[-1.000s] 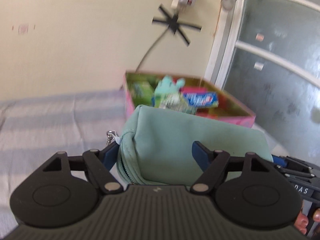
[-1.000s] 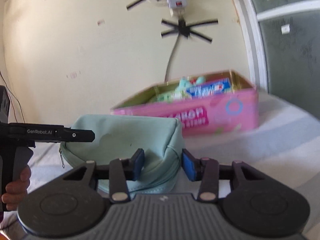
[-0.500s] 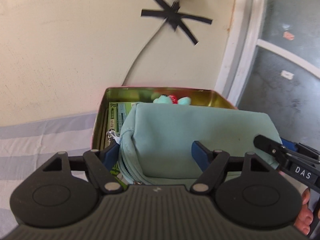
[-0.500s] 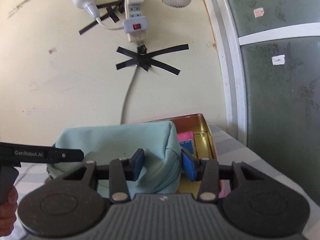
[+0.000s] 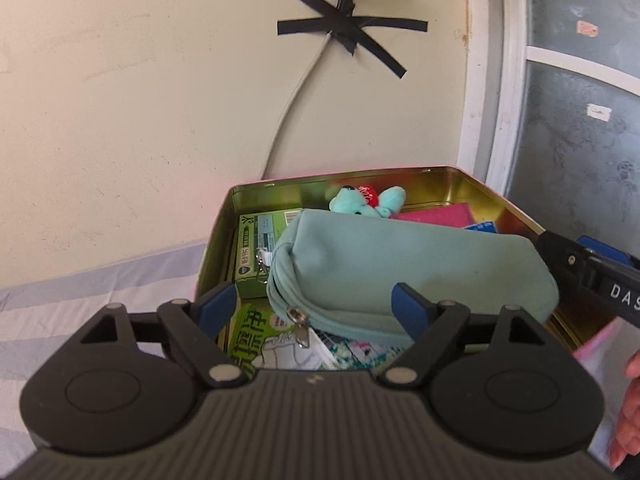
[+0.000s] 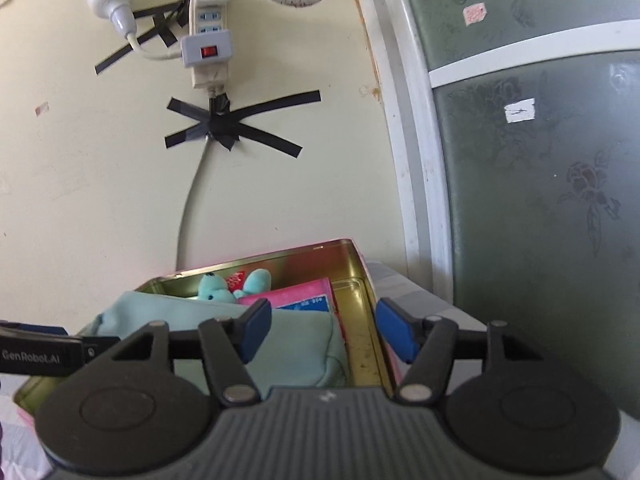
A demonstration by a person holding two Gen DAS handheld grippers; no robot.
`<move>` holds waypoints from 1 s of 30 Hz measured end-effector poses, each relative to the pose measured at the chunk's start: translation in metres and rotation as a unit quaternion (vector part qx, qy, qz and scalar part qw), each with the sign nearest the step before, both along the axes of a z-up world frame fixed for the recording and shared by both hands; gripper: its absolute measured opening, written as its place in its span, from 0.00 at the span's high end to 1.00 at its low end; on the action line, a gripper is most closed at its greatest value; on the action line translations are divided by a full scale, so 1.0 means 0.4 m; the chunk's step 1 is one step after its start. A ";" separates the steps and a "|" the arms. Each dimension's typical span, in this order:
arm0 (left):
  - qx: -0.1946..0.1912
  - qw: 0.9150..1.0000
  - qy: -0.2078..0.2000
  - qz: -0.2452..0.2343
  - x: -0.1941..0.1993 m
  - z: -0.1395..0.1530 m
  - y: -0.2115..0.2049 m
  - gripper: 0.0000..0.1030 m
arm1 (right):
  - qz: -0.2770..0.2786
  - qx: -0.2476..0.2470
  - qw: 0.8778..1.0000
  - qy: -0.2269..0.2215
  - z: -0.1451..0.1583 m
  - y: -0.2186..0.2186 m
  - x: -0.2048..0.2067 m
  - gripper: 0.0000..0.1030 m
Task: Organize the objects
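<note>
A mint-green zip pouch (image 5: 400, 256) lies inside the open tin (image 5: 340, 178), on top of the boxes there. My left gripper (image 5: 312, 306) hovers over its zipper end; its jaws are opening, the pouch is between them, and the left pad stands clear of the fabric. In the right wrist view the pouch (image 6: 288, 344) rests in the tin (image 6: 280, 254). My right gripper (image 6: 326, 330) is over its other end, jaws opening, with the right pad well off the pouch. Each view shows the other gripper's black finger at its edge.
The tin also holds a teal plush toy (image 5: 364, 200), green boxes (image 5: 256, 256) and a pink box (image 5: 436, 216). It sits on a striped cloth (image 5: 100, 292) against a wall with a taped cable (image 5: 344, 28) and a power strip (image 6: 208, 40). A frosted glass door (image 6: 540, 160) stands at the right.
Both grippers carried the pouch forward over the tin. Their jaws have since spread apart, and the pouch now rests in the tin instead of being pinched.
</note>
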State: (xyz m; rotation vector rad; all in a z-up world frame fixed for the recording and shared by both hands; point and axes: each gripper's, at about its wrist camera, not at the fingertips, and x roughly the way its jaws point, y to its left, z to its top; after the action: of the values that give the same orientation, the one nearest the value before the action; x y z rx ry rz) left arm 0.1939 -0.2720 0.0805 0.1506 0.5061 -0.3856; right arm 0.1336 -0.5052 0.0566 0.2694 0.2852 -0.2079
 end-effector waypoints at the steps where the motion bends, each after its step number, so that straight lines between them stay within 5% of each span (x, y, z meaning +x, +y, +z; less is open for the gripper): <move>1: 0.001 1.000 -0.007 -0.003 -0.021 0.004 0.004 0.16 | 0.000 0.004 1.000 -0.004 0.001 0.006 -0.016 0.42; 11: 0.007 0.998 -0.058 -0.028 -0.223 0.017 0.059 0.13 | 0.008 0.041 0.999 -0.016 -0.008 0.099 -0.180 0.40; 30: -0.012 1.000 0.024 0.008 -0.300 -0.083 0.204 0.11 | 0.045 0.067 0.996 0.047 -0.050 0.239 -0.318 0.34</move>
State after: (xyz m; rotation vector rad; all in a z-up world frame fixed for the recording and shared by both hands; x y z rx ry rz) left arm 0.0740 -0.1902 0.0474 0.1137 0.5504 -0.3802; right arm 0.0065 -0.4095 0.0364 0.3797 0.4040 -0.1123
